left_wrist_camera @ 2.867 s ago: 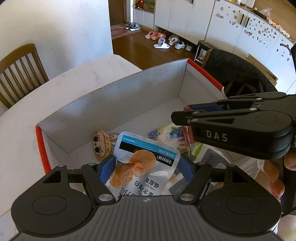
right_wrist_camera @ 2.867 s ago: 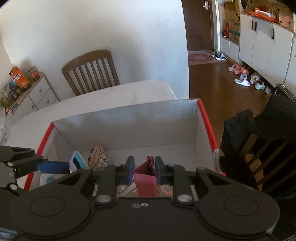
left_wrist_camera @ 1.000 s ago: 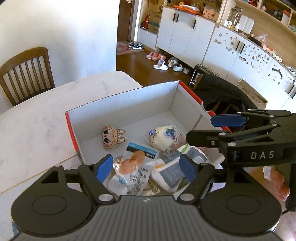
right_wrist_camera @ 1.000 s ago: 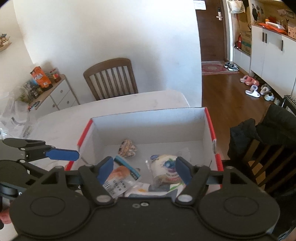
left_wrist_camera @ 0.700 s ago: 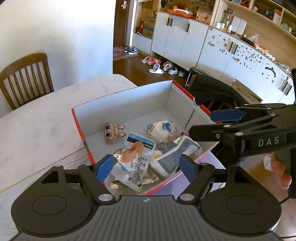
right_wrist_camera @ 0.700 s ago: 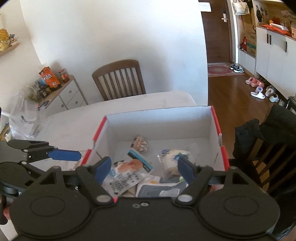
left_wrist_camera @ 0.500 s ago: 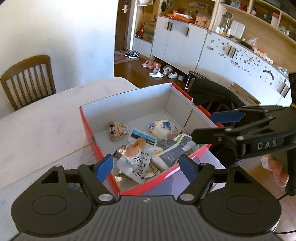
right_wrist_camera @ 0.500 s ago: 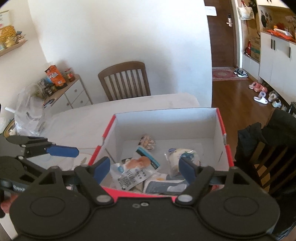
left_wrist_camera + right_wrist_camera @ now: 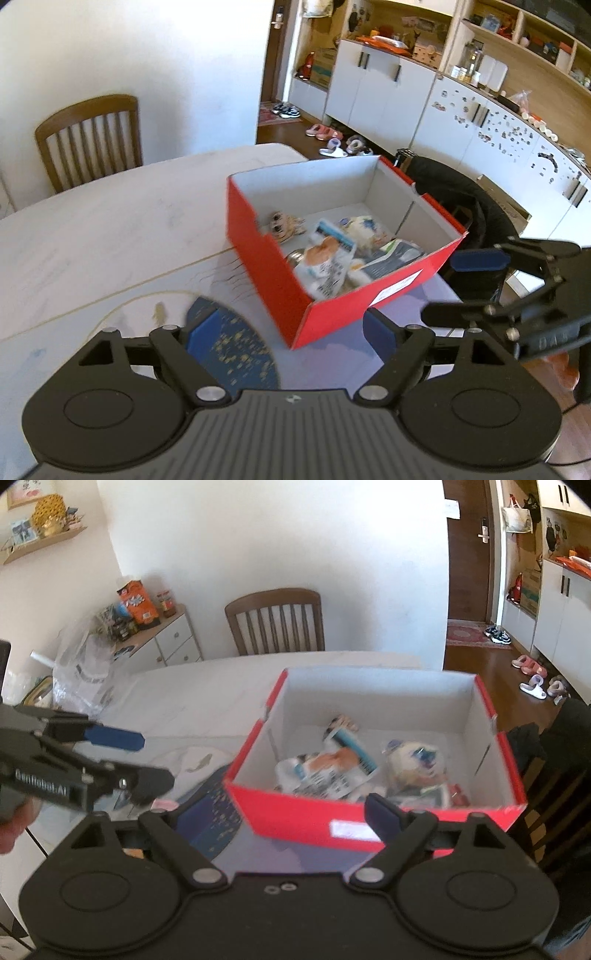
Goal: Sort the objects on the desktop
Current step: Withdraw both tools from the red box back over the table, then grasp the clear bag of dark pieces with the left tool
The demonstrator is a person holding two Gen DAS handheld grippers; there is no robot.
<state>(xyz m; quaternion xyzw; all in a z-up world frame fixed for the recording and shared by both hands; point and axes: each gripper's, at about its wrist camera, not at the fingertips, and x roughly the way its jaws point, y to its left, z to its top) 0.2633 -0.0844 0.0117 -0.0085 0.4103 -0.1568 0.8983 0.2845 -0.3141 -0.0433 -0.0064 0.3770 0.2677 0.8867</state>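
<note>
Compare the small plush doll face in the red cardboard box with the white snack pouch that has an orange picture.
The plush doll face is small, tan and rounded, lying near the red cardboard box's far left corner. The white snack pouch is larger, flat and glossy, lying in the middle on other packets. Both rest loose inside the box.

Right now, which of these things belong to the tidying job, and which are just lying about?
Job: red box; snack packet; doll; wrapped bun.

Lying about: chair; slippers; blue mat; black jacket.

One red box, one wooden chair.
</note>
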